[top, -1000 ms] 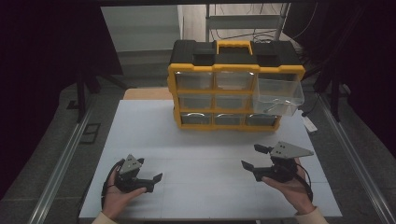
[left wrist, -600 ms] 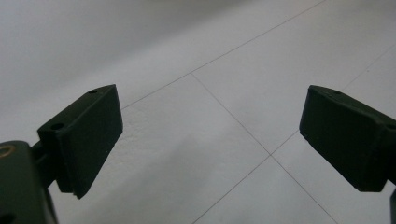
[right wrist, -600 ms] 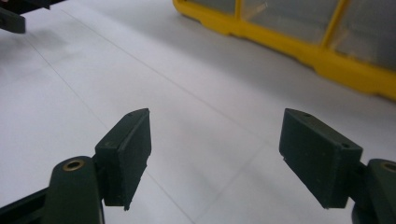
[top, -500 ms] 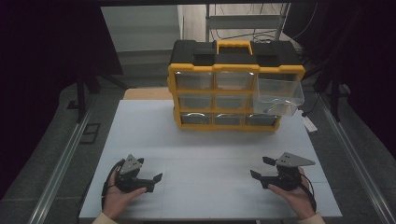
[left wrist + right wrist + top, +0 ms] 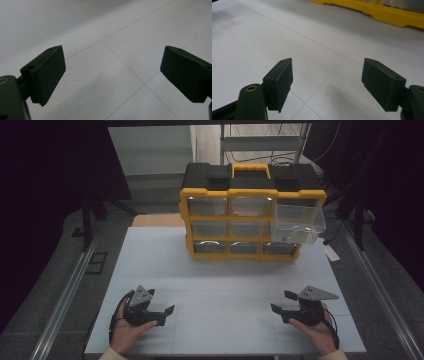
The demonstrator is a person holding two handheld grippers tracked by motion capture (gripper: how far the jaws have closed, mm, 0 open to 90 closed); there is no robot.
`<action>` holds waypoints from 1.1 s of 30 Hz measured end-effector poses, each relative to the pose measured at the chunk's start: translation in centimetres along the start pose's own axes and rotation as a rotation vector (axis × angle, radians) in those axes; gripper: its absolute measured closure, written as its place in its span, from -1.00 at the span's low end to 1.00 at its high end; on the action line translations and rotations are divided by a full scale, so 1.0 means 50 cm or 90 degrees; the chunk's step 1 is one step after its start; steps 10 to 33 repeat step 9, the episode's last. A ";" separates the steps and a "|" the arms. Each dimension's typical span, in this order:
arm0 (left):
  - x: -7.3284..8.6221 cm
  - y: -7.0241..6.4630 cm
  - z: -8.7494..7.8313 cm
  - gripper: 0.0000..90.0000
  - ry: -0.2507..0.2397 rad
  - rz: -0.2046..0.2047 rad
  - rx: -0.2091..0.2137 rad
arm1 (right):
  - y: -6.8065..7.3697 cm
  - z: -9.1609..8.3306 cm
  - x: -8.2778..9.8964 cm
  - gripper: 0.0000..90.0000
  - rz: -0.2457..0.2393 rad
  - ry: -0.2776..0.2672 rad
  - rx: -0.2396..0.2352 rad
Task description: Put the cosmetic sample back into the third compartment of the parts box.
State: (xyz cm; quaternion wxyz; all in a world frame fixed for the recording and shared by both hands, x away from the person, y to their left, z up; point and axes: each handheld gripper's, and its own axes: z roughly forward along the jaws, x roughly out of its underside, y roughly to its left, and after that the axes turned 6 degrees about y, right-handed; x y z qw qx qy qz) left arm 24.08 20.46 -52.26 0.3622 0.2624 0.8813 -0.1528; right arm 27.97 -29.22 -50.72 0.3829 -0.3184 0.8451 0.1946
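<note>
Yellow-and-black drawer cabinet [image 5: 250,212] standing at the far middle of the white bench [image 5: 225,285], three rows of clear drawers facing the near side. Top-right drawer [image 5: 297,222] pulled out, overhanging the cabinet's front toward the right; contents too faint to tell. Cabinet's yellow base [image 5: 387,13] seen low and far off across the top of the right gripper view.

Left gripper [image 5: 162,312] held in a hand [image 5: 127,332] near the bench's near-left corner, close to the front edge, fingers [image 5: 47,72] spread wide with nothing between them, bare bench surface and its thin seam lines beneath. Right gripper [image 5: 282,302] held in the other hand [image 5: 315,335] near the near-right corner, likewise close to the front edge, fingers [image 5: 280,80] wide apart and gripping nothing.

Wide bare stretch of bench between the two grippers and between them and the cabinet. Well apart from each other, well apart from the cabinet. Metal rails [image 5: 65,295] running along both sides of the bench, dark floor beyond. Shelving and cables [image 5: 265,145] behind the cabinet.
</note>
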 end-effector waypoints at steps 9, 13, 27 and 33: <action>-0.001 0.000 0.001 -0.85 0.000 -0.001 0.001 | 0.002 -0.003 0.000 -0.44 -0.004 -0.002 0.007; -0.001 0.000 0.001 -0.85 0.000 -0.001 0.001 | 0.002 -0.003 0.000 -0.44 -0.004 -0.002 0.007; -0.001 0.000 0.001 -0.85 0.000 -0.001 0.001 | 0.002 -0.003 0.000 -0.44 -0.004 -0.002 0.007; -0.001 0.000 0.001 -0.85 0.000 -0.001 0.001 | 0.002 -0.003 0.000 -0.44 -0.004 -0.002 0.007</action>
